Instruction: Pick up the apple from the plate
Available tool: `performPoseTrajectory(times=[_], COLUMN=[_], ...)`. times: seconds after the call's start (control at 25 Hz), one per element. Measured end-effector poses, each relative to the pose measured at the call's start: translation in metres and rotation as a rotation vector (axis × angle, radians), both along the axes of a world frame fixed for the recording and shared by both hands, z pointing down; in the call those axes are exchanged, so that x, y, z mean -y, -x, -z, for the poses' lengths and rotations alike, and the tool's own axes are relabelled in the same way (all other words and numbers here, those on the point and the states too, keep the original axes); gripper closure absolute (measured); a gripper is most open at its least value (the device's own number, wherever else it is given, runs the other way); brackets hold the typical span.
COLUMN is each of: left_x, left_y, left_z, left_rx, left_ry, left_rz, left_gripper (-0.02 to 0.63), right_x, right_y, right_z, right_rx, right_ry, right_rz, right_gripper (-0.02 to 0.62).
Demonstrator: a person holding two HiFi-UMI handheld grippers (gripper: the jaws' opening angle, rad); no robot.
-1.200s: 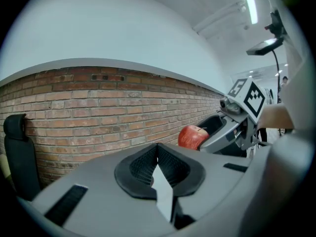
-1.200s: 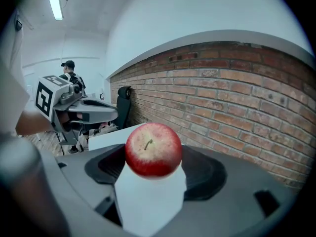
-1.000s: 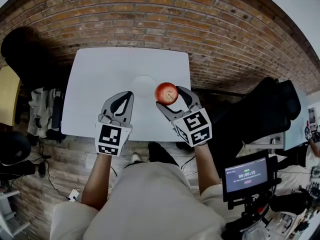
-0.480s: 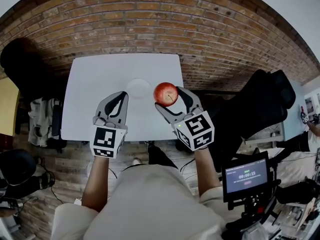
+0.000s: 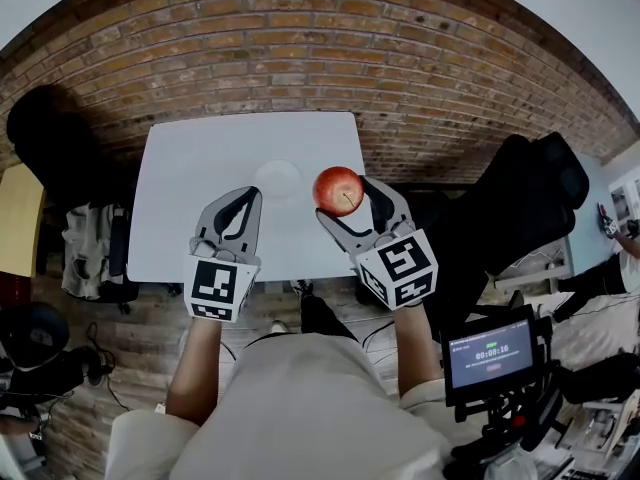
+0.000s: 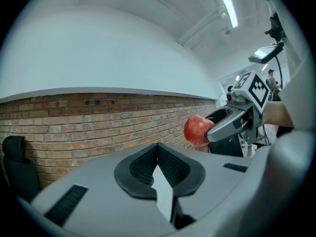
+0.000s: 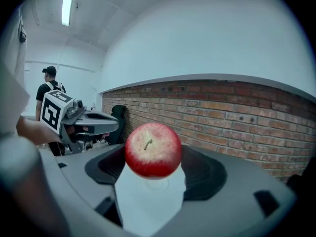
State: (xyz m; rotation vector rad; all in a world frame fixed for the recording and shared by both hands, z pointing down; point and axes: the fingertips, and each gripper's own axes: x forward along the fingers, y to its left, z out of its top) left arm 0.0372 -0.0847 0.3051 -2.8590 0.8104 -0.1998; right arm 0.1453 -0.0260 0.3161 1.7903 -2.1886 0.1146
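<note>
Head view shows the right gripper (image 5: pixel 346 201) clamped on the apple (image 5: pixel 338 190), raised clear of the plate (image 5: pixel 278 178) (pick-up looks essentially done); the left gripper (image 5: pixel 250 200) has its jaws together, empty.

The left tool (image 5: pixel 245 203) and right tool (image 5: pixel 345 198) are alike: two broad grey plastic jaws, curved in outline and lined with black ribbed pads (image 6: pixel 175 168). Behind the jaws each carries a white cube (image 5: pixel 220 286) printed with black square markers. The person wears a cream short-sleeved top (image 5: pixel 310 408). Its loose sleeves (image 5: pixel 135 446) end about the elbow, leaving the forearms bare.
</note>
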Motion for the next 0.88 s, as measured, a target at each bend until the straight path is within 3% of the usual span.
performPoseTrajectory(times=[0.88], left_x=[-0.016], left_y=[0.001], left_z=[0.008], left_rx=[-0.01], left_ry=[-0.018], left_rz=[-0.017], left_gripper=[0.6], right_x=[-0.013], right_y=[0.004], right_z=[0.022], right_rx=[-0.012], right_ry=[-0.049], right_rz=[-0.002], right_gripper=[0.242])
